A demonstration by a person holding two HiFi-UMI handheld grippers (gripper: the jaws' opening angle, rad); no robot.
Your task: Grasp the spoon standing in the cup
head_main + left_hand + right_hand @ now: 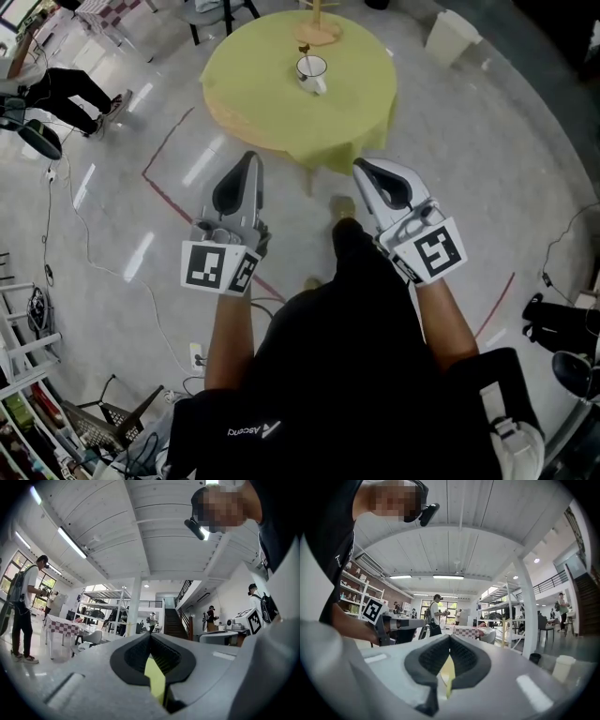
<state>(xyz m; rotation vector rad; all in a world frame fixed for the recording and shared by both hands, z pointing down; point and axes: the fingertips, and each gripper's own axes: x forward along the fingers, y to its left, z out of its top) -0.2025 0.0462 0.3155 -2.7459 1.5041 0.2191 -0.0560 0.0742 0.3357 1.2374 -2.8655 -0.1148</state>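
A white cup (313, 74) stands near the middle of a round yellow-green table (253, 75) in the head view, with a dark spoon (304, 52) upright in it. My left gripper (250, 157) and right gripper (357, 166) are held side by side over the floor, well short of the table's near edge, tips toward it. Both are shut with nothing between their jaws. In the left gripper view the left gripper (150, 635) tilts up at the room and ceiling, and the right gripper (449, 637) does the same in its own view. Neither gripper view shows the cup.
A wooden stand (319, 32) sits on the table's far side. A white bin (452, 36) stands on the floor at the back right. Red tape lines (167, 142) cross the floor left of the table, and cables (66, 202) trail at the left. A seated person (66, 89) is far left.
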